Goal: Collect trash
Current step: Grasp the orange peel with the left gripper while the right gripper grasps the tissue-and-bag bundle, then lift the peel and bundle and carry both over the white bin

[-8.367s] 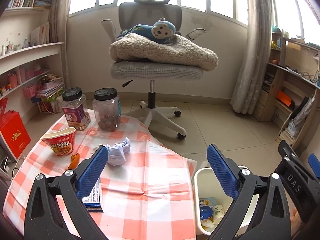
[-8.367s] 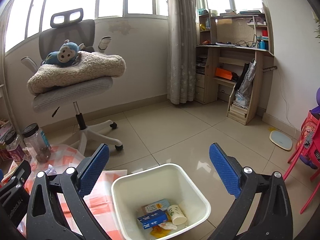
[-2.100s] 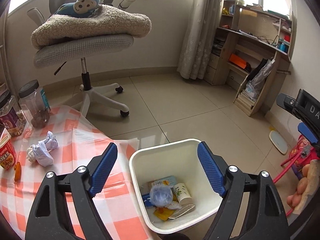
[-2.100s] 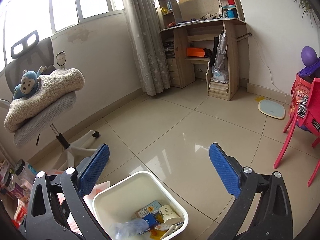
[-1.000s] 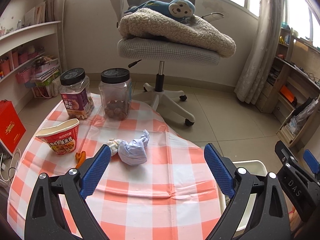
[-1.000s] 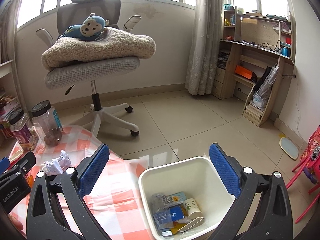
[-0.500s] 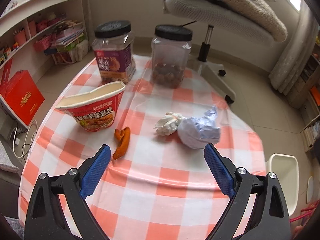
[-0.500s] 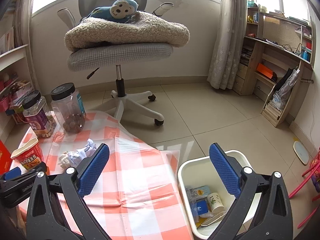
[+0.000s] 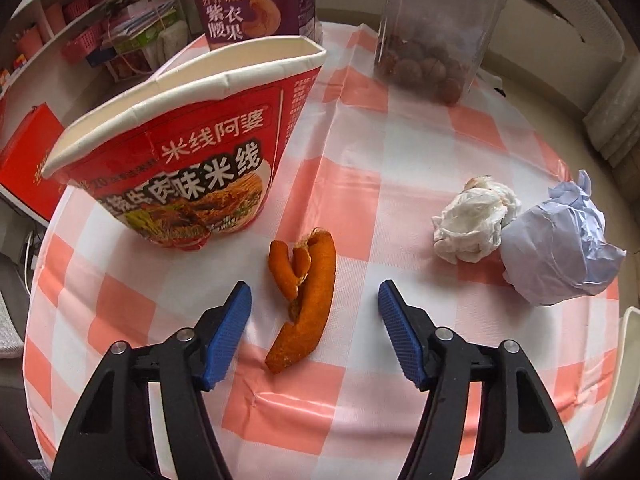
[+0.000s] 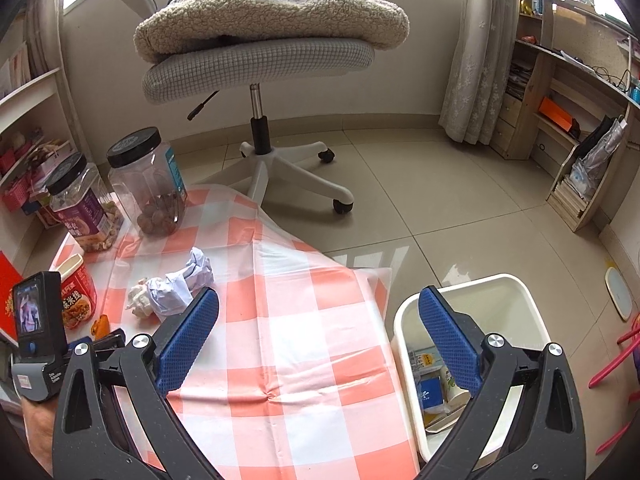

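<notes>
An orange peel (image 9: 306, 292) lies on the checked tablecloth (image 9: 360, 400), between the open jaws of my left gripper (image 9: 314, 292), which sits low over it and holds nothing. A white crumpled tissue (image 9: 472, 224) and a bluish crumpled paper ball (image 9: 560, 252) lie to the right. A red noodle cup (image 9: 180, 160) stands to the left. My right gripper (image 10: 318, 312) is open and empty above the table's right side, near the white bin (image 10: 500, 292) that holds several pieces of trash. The paper ball (image 10: 180, 284) and the cup (image 10: 78, 296) also show there.
Two lidded jars, a purple-labelled one (image 9: 252, 0) and a clear one with nuts (image 9: 436, 28), stand at the table's far edge. An office chair (image 10: 260, 56) with a blanket and plush monkey stands behind. Shelves line the left wall, and a desk stands on the right.
My left gripper has dropped down and forward to the orange peel, which now lies between its jaws. My right gripper has swung slightly left over the table.
</notes>
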`<state>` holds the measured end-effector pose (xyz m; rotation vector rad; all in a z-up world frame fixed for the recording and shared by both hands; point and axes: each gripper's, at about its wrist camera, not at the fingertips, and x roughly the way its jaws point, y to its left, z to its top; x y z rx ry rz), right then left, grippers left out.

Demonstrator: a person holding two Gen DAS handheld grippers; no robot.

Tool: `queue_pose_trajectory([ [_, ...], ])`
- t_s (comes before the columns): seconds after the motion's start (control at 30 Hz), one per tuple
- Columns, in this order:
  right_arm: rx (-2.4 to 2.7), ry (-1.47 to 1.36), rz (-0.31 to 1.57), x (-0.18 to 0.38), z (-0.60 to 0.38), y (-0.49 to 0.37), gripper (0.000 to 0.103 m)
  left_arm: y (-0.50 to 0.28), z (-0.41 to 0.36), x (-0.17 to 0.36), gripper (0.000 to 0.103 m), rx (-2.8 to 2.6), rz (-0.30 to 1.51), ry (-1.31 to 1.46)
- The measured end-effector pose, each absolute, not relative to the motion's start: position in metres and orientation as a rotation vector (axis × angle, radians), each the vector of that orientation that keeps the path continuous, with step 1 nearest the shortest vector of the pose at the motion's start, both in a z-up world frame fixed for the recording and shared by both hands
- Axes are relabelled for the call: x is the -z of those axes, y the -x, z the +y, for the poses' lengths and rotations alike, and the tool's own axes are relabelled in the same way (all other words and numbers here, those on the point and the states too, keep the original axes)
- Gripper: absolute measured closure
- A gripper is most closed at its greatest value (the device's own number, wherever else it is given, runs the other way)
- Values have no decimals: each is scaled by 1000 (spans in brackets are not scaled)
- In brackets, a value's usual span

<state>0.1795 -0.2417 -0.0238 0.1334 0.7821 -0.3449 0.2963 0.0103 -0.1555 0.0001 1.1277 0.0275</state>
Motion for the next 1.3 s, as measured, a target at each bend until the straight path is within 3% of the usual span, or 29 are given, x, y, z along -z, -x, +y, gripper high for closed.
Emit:
queue_pose_trajectory([
  [0.17,286,-99,841,40,-224,-189,7,-289,10,150,79,-11,1107,-56],
  [0.23,251,-81,855,46,-213,-195,7,-282,17,144,83,10,1110,-23],
  [0.63,-58,-140,1014,109,-162,-284,10,-228,46,74,84,83,988,47],
  [0.7,-97,-159,1022,119,-161,-289,53,-228,50,72,84,89,991,62],
  [1.0,-121,-197,1010,104,-167,-262,58,-221,62,60,84,91,962,140],
  [1.3,-155,-186,918,42,-162,-220,58,-206,72,36,84,269,959,338],
])
